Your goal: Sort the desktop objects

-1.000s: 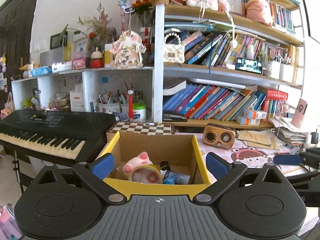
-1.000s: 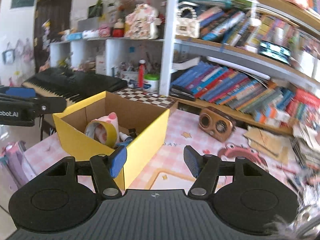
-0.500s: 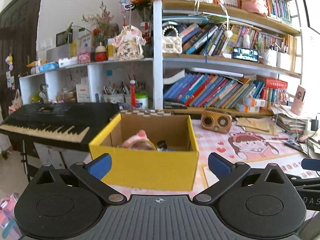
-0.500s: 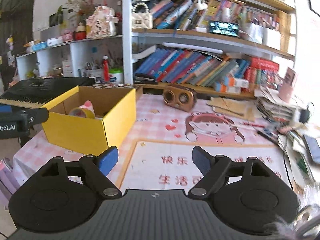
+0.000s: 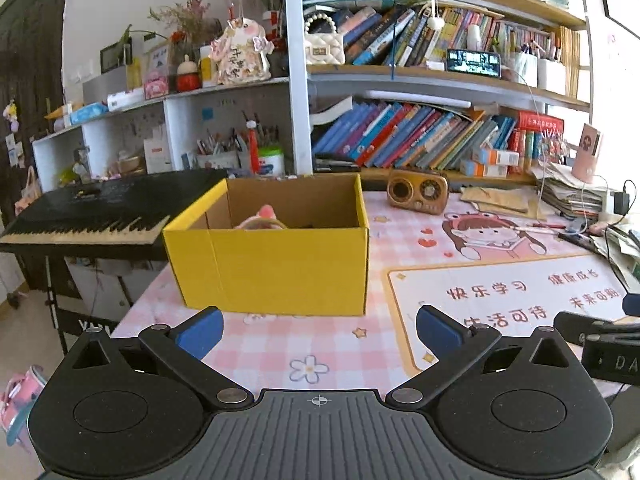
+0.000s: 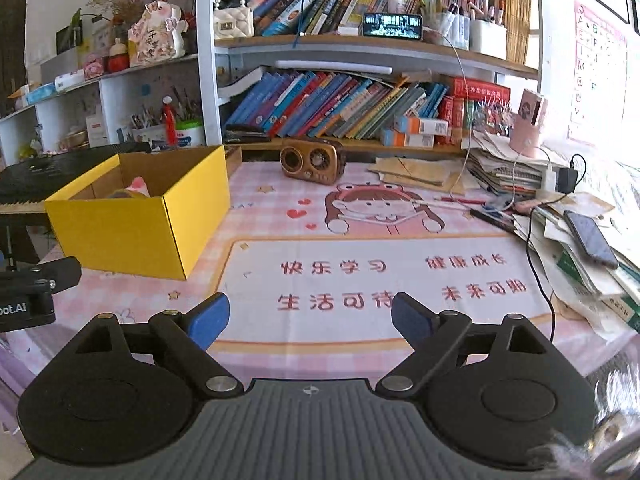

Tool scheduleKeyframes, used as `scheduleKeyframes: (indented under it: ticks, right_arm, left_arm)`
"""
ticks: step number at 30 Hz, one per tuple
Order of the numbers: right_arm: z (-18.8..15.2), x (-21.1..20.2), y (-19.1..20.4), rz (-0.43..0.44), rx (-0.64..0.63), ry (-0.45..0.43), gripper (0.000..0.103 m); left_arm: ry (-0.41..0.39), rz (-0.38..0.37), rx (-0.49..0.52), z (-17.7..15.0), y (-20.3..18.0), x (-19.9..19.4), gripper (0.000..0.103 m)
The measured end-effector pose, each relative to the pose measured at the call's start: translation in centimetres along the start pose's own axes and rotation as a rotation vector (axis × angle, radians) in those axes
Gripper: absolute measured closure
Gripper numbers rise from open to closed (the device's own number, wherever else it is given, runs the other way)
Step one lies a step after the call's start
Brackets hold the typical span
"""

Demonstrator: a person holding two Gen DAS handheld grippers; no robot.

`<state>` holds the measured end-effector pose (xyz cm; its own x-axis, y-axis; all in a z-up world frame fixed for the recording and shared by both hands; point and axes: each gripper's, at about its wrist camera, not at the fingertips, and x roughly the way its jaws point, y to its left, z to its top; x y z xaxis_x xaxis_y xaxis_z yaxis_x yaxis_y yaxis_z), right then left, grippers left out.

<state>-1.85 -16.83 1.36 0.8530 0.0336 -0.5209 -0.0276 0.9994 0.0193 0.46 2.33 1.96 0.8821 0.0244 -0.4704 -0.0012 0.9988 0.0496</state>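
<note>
Yellow box (image 5: pixel 276 268) sits at the bench's (image 6: pixel 256 196) left end beside a keyboard (image 5: pixel 92 216), a pink toy (image 5: pixel 266 213) showing inside. Right of it stands a small radio (image 6: pixel 312 160). Left gripper (image 5: pixel 318 330) has its jaws wide apart, empty; right gripper (image 6: pixel 310 316) jaws have just been opening, nothing between them.

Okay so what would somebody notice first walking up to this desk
Probably the yellow box at the desk's left end, with a pink toy peeking over its rim. Next, the brown retro radio standing behind the pink cartoon desk mat, below shelves crammed with leaning books.
</note>
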Motion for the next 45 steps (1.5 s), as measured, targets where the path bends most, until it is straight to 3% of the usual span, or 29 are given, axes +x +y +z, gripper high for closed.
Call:
scheduleKeyframes:
  ticks: [7,23,45]
  right_arm:
    - [-0.7,-0.3,0.3,0.014,-0.026,0.024,0.008]
    - [-1.4,-0.5,0.2,0.03,-0.021,0.064,0.006]
    - [-1.8,-0.5,-0.3,0.006,-0.011,0.098,0.0]
  left_arm:
    - [0.008,-0.005,-0.007,-0.6,-0.3,-0.6,0.0]
    - [0.06,0.016,0.005,-1.8,-0.7,-1.2,0.0]
    - [0.08,-0.01,0.027,-1.9,-1.5,-1.5,0.0]
